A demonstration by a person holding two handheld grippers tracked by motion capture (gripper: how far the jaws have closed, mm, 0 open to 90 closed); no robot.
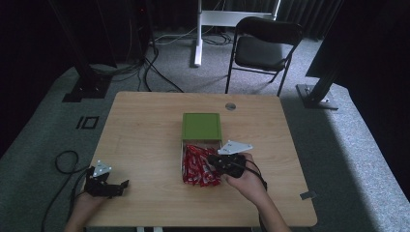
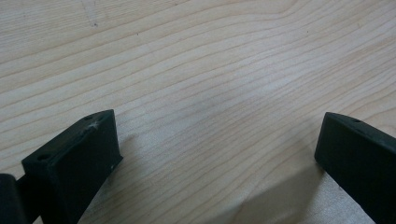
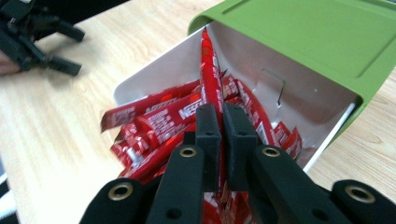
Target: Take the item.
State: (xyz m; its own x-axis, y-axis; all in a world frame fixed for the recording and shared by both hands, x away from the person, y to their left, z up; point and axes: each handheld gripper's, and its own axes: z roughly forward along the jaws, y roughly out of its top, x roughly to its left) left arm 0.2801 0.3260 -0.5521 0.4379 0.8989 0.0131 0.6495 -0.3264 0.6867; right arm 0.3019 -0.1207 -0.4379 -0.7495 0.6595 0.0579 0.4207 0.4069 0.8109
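A: Right tool (image 3: 219, 140) first. Jaws are pressed nearly together, and one red sachet (image 3: 211, 65) is pinched between them, its free end pointing up towards the green lid (image 3: 303, 37).

B: Where is the sachet held?

A: Over the open white box (image 3: 299, 100), just above the pile of red sachets (image 3: 154, 126) still lying inside. In the high view the right tool (image 1: 226, 166) is seen at the near end of the box, the lid (image 1: 201, 126) at the far end.

B: Progress?

A: One sachet is gripped and judged lifted, not yet carried clear of the box. No sachet is seen set down on the surface (image 1: 145, 130), so most of the work is judged left.

B: Left tool?

A: Left tool (image 2: 219, 154) is spread wide, nothing between the jaws, over bare wood. It is parked near the surface's front-left corner (image 1: 107, 182), well apart from the box.

B: Anything unclear?

A: The sachet's lower end is hidden behind the jaws. The sachet count cannot be told. The print is only partly readable.
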